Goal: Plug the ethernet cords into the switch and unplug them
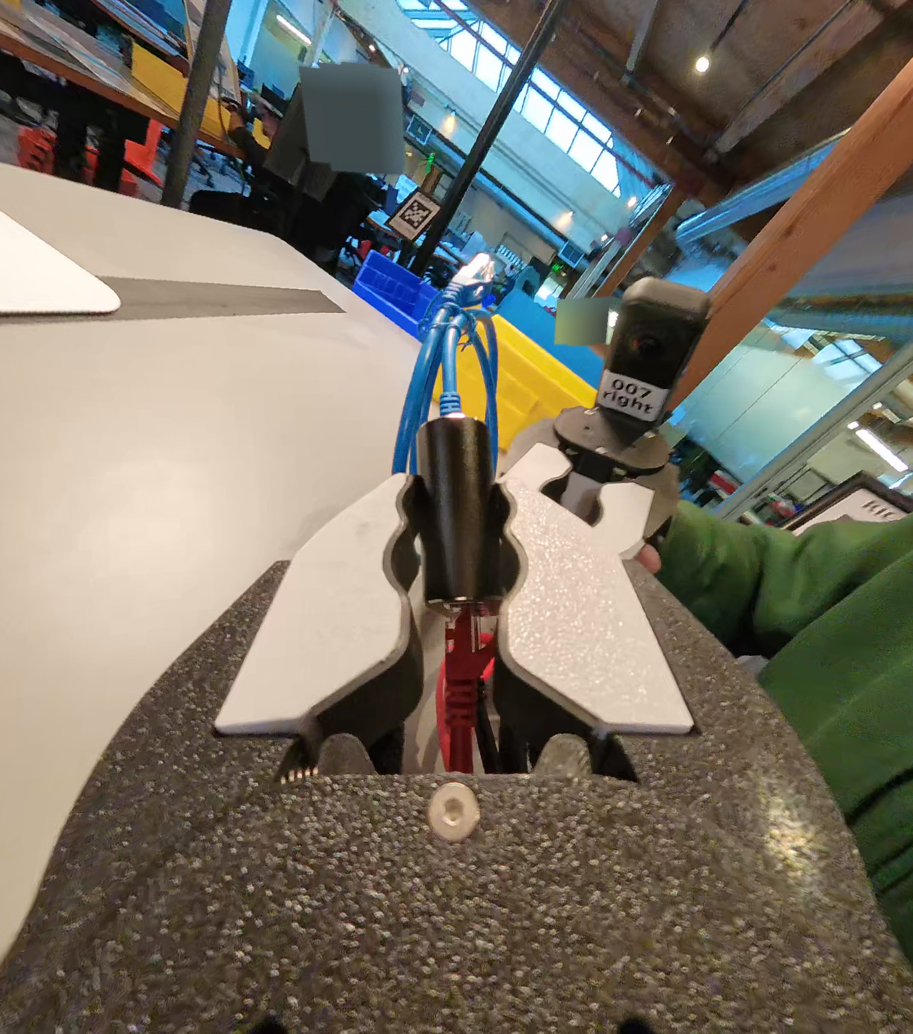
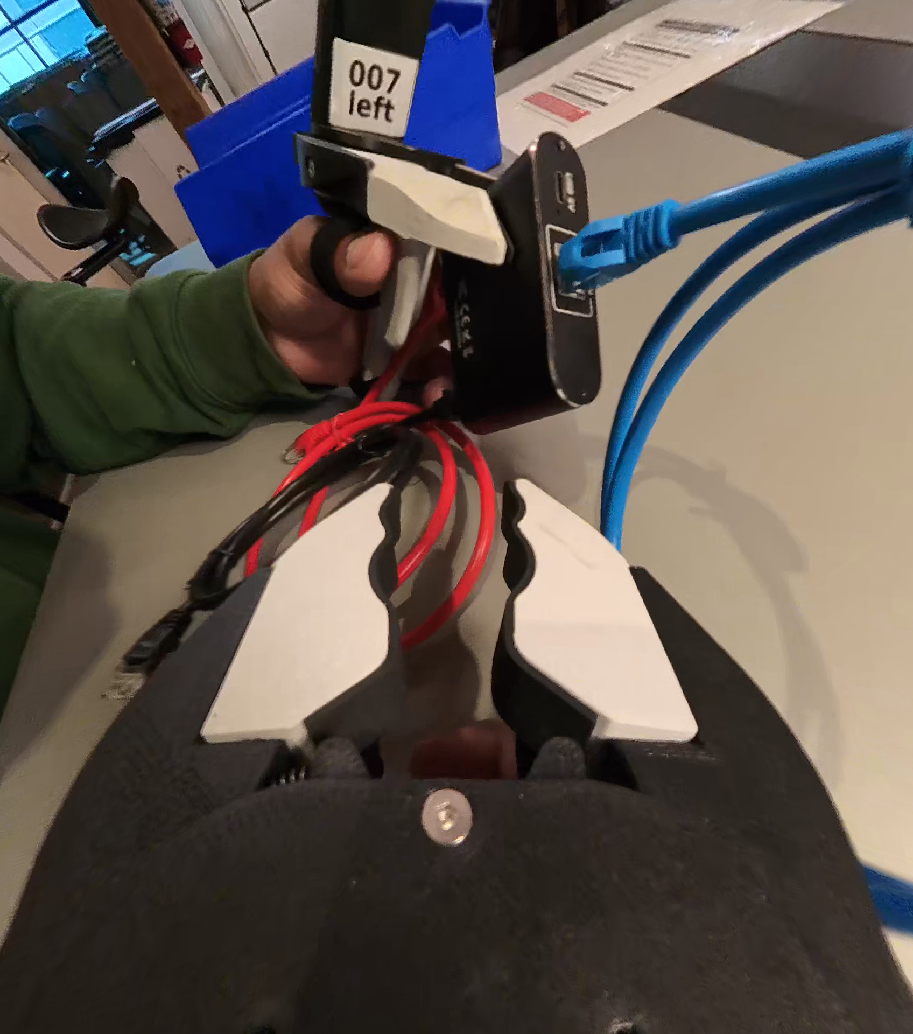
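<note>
Switch (image 1: 457, 512), a small black box, sits clenched between the two white fingers of the left gripper (image 1: 457, 503), held end-on and raised above the pale desk (image 1: 135, 475). Blue ethernet cord (image 1: 446, 358) plugged into its far end, looping up and away; its free clear-tipped connector (image 1: 474, 274) stands high behind. Red ethernet cord (image 1: 460, 688) plugged into the near end, running back between the fingers toward the gripper body. Right gripper (image 1: 583, 492) sits just beside, to the right, with a green sleeve (image 1: 834, 643) behind it; yellow bin (image 1: 521, 369) and blue bin (image 1: 387, 280) farther off. Right wrist view: right gripper (image 2: 448, 565) fingers released, parted, nothing between them. Ahead, a hand (image 2: 320, 302) in the green sleeve holds the left gripper (image 2: 443, 218), which grips the switch (image 2: 521, 313) off the desk (image 2: 778, 503). Blue cord's connector (image 2: 605, 246) seated in a port on the switch's end face; cord (image 2: 695, 347) arcs right and down. Red cord (image 2: 460, 537) hangs in loops beneath the switch, bundled with a black cable (image 2: 275, 520), resting on the desk. Blue bin (image 2: 275, 184) behind the hand; a printed paper sheet (image 2: 639, 61) lies on the far desk.
</note>
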The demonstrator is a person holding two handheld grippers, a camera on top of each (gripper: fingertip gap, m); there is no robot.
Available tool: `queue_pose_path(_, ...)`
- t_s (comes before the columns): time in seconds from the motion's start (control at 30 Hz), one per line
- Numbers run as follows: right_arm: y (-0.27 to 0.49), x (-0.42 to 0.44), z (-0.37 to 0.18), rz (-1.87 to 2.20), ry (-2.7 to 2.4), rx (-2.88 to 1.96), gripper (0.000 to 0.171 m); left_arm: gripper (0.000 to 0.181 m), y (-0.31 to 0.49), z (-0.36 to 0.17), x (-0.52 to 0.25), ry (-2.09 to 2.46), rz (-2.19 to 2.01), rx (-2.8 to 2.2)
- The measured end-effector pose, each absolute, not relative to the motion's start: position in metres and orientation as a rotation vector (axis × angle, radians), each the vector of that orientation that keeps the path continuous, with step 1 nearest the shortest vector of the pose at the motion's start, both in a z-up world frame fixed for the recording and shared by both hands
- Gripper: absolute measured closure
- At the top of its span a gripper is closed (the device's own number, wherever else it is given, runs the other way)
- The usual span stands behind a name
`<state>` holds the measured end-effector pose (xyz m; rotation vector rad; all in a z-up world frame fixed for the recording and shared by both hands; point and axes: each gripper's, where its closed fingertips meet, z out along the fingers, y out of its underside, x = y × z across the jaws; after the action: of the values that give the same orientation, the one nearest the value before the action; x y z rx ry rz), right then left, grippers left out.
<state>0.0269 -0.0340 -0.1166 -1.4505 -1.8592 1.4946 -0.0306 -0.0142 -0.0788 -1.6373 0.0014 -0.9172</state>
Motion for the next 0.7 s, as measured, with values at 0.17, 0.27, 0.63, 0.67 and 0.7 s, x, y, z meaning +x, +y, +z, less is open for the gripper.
queue_pose_path(0.17, -0.027, 0.024, -0.12, 1.594, -1.795, -1.542, 0.127, 0.155, -0.019, -0.079, -0.005, 0.062, -1.023, -1.637)
queue_pose_path(0.27, -0.023, 0.026, -0.116, 1.697, -1.774, -1.554, 0.122, 0.155, -0.023, -0.081, 0.01, 0.143, -1.038, -1.667)
queue_pose_path(0.63, -0.025, 0.033, -0.095, 1.842, -1.74, -1.374, 0.132, 0.156, -0.039, -0.092, 0.024, 0.258, -0.923, -1.776)
queue_pose_path(0.67, -0.025, 0.034, -0.095, 1.848, -1.74, -1.372, 0.134, 0.155, -0.041, -0.093, 0.026, 0.258, -0.928, -1.778)
queue_pose_path(0.7, -0.025, 0.034, -0.094, 1.854, -1.742, -1.371, 0.138, 0.155, -0.043, -0.093, 0.028, 0.262, -0.936, -1.783)
